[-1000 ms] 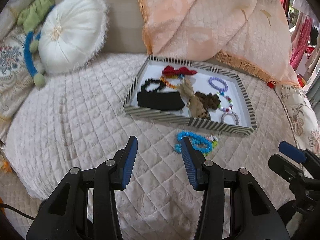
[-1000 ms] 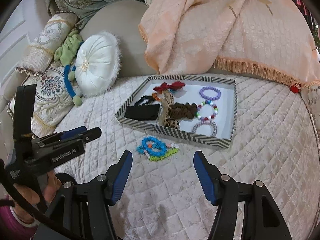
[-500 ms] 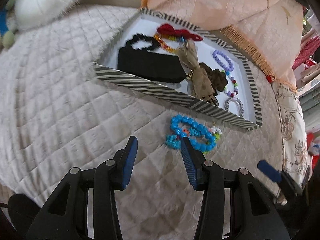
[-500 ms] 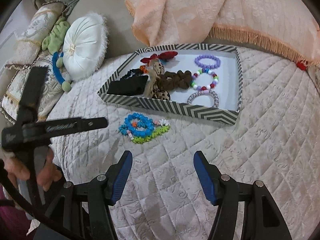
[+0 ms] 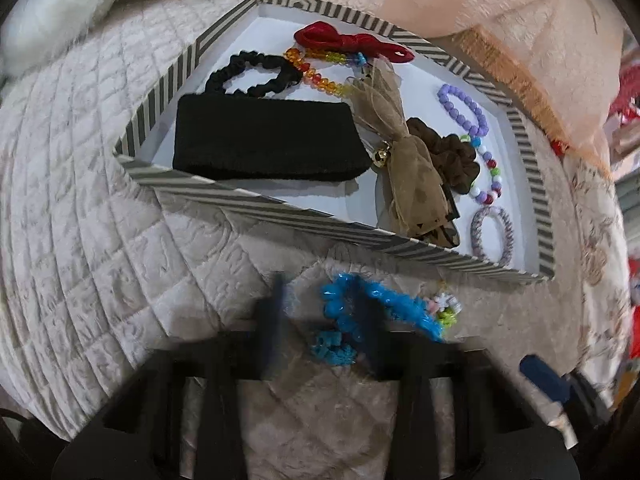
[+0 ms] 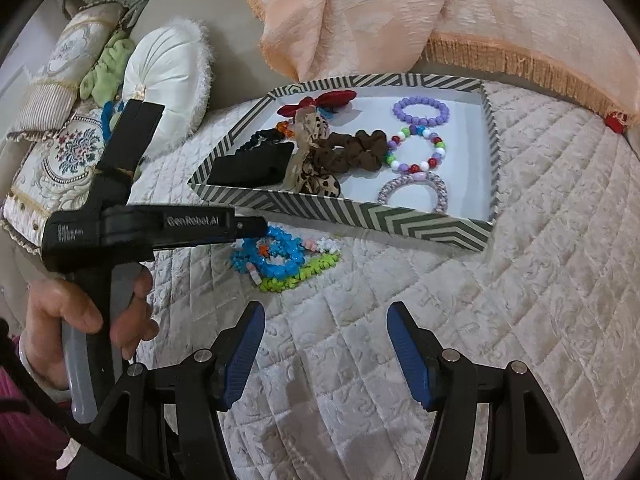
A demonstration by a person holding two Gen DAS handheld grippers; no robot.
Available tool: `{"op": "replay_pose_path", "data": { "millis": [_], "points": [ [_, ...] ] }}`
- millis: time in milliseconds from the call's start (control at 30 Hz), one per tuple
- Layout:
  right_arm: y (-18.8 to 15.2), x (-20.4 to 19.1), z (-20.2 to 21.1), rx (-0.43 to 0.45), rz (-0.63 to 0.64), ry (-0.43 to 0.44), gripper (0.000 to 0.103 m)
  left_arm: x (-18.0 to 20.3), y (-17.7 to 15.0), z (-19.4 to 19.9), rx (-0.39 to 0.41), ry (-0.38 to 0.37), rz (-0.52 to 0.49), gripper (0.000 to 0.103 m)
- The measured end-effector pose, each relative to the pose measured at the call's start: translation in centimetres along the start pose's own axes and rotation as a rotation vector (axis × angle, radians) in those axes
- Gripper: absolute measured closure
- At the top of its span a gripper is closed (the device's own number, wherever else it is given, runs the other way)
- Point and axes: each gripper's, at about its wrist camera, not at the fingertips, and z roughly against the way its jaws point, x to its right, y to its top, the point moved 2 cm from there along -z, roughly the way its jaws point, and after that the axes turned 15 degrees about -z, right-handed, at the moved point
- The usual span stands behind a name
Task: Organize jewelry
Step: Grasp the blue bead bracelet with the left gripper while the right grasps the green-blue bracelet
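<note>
Covering most of both views is a quilted cream bed (image 6: 500, 280), with a peach throw (image 6: 400, 12) draped along its far edge and a round white cushion (image 6: 168, 76) toward the far left corner. Next in size comes the striped tray (image 6: 420, 226), sitting mid-bed and already carrying a black pouch (image 5: 264, 140), a brown scrunchie (image 6: 352, 154), a purple bead bracelet (image 6: 420, 110) and other pieces. Just beside the tray's near wall, on the quilt, lies the blue bead bracelet (image 6: 280, 254), tangled with a green bead strand (image 6: 304, 276). The left gripper (image 5: 324, 320) points steeply down at that cluster; its jaws are closing, blurred, with blue beads between them, though whether the pads press yet I cannot tell. The right gripper (image 6: 324, 352) hovers over bare quilt nearer the bed's front edge, jaws spread and empty. To do this pickup well, I judge the pinch should take the blue loop alone, clear of the quilt fabric and the green strand, then lift slowly so any snag shows before carrying it over the tray wall.
</note>
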Motion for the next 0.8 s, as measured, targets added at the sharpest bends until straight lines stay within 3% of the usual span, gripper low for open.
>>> {"op": "replay_pose_path", "data": {
  "millis": [500, 600, 700, 767, 800],
  "points": [
    [2.7, -3.0, -6.0, -0.02, 0.105, -0.067, 0.045, -8.3, -3.3, 3.8, 0.048, 0.061, 0.089, 0.095],
    [2.5, -3.1, -7.6, -0.014, 0.146, -0.133, 0.06, -9.5, -4.1, 3.4, 0.028, 0.06, 0.112, 0.095],
    [2.3, -2.3, -7.4, 0.019, 0.147, -0.11, 0.068, -9.8, -4.4, 2.9, 0.017, 0.047, 0.123, 0.095],
    [2.4, -1.6, -7.0, 0.025, 0.135, -0.1, 0.083, -9.7, -4.5, 2.8, 0.018, 0.051, 0.125, 0.092],
    [2.6, -1.3, -6.7, 0.024, 0.121, -0.086, 0.085, -9.6, -4.5, 2.7, 0.017, 0.052, 0.12, 0.09]
  ]
}}
